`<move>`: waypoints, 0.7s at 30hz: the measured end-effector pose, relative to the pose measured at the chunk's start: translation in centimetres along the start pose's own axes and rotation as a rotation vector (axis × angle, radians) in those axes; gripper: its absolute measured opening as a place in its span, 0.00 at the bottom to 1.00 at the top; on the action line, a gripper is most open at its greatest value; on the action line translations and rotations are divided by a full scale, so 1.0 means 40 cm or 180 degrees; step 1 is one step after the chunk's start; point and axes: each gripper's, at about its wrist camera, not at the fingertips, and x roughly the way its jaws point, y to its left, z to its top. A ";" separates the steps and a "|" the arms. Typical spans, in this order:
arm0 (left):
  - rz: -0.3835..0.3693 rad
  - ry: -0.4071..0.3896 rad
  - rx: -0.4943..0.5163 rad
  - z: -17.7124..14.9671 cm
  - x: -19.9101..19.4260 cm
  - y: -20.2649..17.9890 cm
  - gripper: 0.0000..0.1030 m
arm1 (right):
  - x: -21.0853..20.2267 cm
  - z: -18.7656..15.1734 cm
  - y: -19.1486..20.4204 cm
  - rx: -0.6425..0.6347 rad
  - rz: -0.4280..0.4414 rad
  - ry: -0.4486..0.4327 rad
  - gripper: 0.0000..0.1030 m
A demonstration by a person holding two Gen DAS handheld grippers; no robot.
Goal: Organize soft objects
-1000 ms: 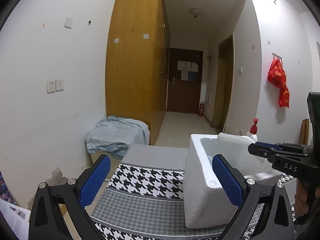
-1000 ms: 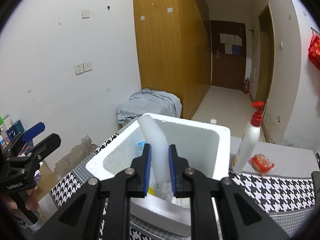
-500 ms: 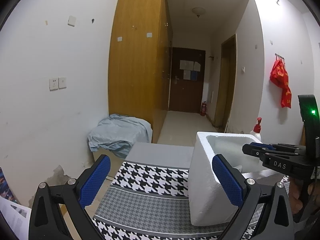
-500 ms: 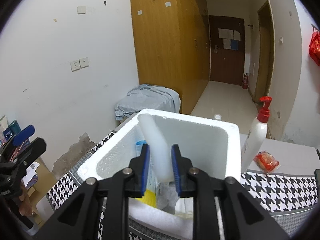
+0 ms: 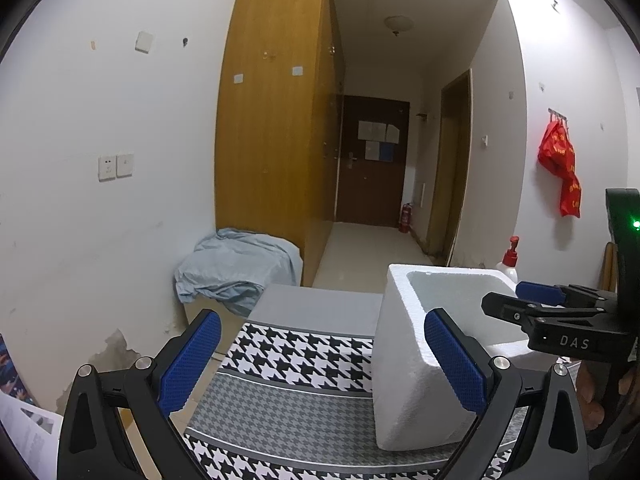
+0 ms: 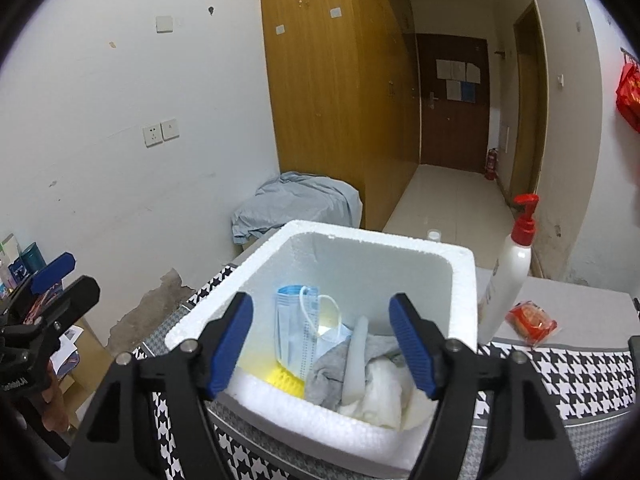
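Note:
A white foam box [image 6: 384, 246] stands on the houndstooth table; it also shows in the left wrist view as the foam box [image 5: 404, 360]. Inside lie blue face masks [image 6: 296, 328], a grey cloth [image 6: 332, 372], a white cloth [image 6: 380, 392], something yellow [image 6: 286, 378] and a pale soft tube [image 6: 356, 356] leaning on the cloths. My right gripper [image 6: 322, 344] hangs over the box, its jaws opening, nothing between the pads. My left gripper [image 5: 320, 364] is open over the table left of the box, holding nothing.
A white pump bottle with a red top [image 6: 510, 276] stands right of the box, a red packet [image 6: 530, 322] beside it. A blue-grey sheet [image 6: 296, 204] covers something past the table's far edge. Wooden wardrobe [image 5: 276, 128] and a corridor lie behind. Papers and boxes [image 6: 18, 264] sit at far left.
My right gripper went from shut on the pale tube to open; the tube dropped and now lies inside the box. The left gripper kept its place.

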 end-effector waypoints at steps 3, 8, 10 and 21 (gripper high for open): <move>-0.0026 -0.0003 0.0006 0.000 -0.009 -0.008 0.99 | -0.022 -0.003 -0.004 0.0006 0.0013 -0.0039 0.77; -0.0088 -0.0032 0.0063 0.001 -0.031 -0.036 0.99 | -0.067 -0.007 -0.025 0.0076 -0.0040 -0.0150 0.93; -0.0127 -0.0043 0.0059 0.001 -0.040 -0.048 0.99 | -0.083 -0.012 -0.032 0.0100 -0.0064 -0.0179 1.00; -0.0418 -0.0056 0.0069 0.012 -0.073 -0.154 0.99 | -0.238 -0.038 -0.097 0.0206 -0.0195 -0.0401 1.00</move>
